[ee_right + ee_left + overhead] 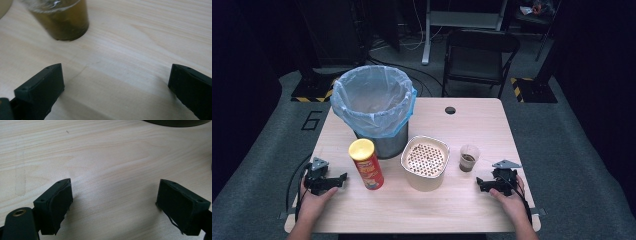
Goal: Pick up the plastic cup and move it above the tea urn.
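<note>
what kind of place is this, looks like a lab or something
Probably a lab or recording studio rather than a home: a lone light wooden table stands on grey carpet with yellow-and-black hazard-striped floor markers, a black folding chair and trailing cables behind, and the surroundings are kept dark.

You are looking down on a pale wooden table (pixel 472 125) that is carrying a metal bin (pixel 388 145) towards its far left. A light blue liner (pixel 373 97) is hanging over the bin's rim and lying open at the top. Just beside the bin, nearer to you, a cream tub (pixel 425 160) is standing upright, showing a dotted, perforated inside. A small round hole (pixel 450 110) is sitting in the tabletop near the far edge. Beyond the table, a black folding chair (pixel 480 55) is standing on grey carpet, and a painted number six (pixel 312 120) is lying on the floor at the left.
</note>
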A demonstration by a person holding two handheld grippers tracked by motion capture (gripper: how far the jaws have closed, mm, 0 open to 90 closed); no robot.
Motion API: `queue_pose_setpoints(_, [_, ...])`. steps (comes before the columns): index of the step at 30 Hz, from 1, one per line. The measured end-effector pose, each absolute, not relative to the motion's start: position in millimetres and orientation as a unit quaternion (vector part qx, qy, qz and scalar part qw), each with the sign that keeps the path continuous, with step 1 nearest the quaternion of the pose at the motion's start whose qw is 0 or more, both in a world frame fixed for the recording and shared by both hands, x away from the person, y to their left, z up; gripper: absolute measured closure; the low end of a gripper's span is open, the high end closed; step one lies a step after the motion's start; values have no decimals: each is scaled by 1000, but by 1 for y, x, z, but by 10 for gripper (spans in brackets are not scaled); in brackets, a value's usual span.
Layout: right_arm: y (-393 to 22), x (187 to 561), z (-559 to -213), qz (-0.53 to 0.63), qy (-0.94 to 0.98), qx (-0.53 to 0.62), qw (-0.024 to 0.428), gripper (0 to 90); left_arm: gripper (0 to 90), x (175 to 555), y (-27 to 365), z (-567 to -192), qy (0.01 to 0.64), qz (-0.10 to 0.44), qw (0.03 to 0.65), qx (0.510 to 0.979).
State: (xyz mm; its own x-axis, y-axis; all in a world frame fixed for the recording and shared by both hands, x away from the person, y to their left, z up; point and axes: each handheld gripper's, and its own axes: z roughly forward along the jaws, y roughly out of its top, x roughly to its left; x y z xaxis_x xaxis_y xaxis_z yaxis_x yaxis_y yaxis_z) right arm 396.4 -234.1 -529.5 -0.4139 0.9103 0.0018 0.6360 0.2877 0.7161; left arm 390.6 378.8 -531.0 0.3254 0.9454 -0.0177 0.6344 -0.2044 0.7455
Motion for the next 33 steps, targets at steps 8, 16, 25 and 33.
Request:
queue_pose_setpoints(8, [-233,396,-530,329,770,503,215,1,133,388,376,-531,539,234,336,736])
queue_pose_setpoints(16, [-233,387,-528,341,771,493,214,151,134,387,376,-531,538,234,337,736])
queue_pose_setpoints(25, [-225,381,-518,333,787,485,186,373,134,387,377,-530,538,228,334,740])
queue_pose_setpoints(33, [-203,379,-498,365,766,489,203,255,133,387,376,-532,538,236,338,735])
